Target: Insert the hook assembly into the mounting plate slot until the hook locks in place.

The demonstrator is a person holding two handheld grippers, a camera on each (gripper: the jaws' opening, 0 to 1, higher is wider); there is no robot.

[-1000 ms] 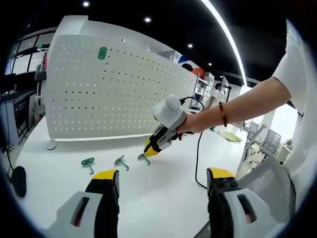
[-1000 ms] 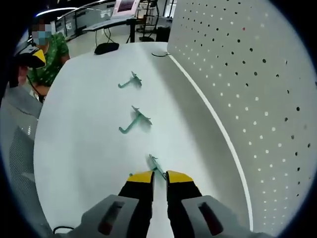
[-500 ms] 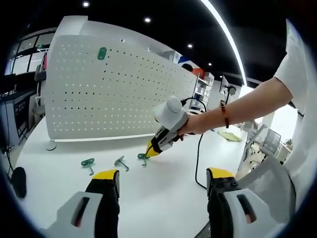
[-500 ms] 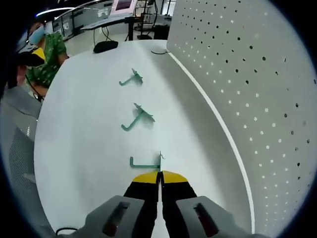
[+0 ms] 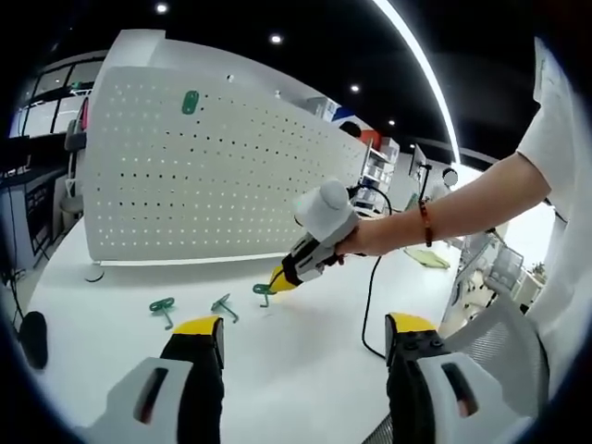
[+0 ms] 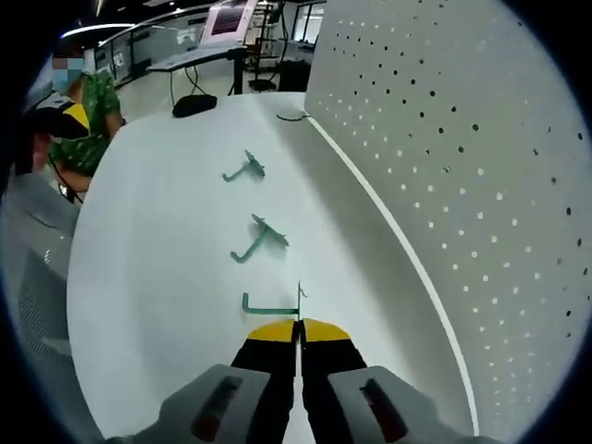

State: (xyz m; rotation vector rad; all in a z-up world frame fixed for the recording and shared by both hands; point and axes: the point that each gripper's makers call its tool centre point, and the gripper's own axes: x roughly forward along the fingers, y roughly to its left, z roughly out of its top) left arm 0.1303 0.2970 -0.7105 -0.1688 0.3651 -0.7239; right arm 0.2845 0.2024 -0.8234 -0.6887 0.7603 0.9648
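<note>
In the left gripper view, the left gripper is held released above the white counter. The right gripper grips a green hook before the pegboard. In the right gripper view, the right gripper is clenched on the hook, raised off the counter; two more hooks lie beyond.

Left view facing pegboard from afar; right view alongside, nearer.

the hooks are green, the board is white with dark dots, the gripper tips are yellow.
</note>
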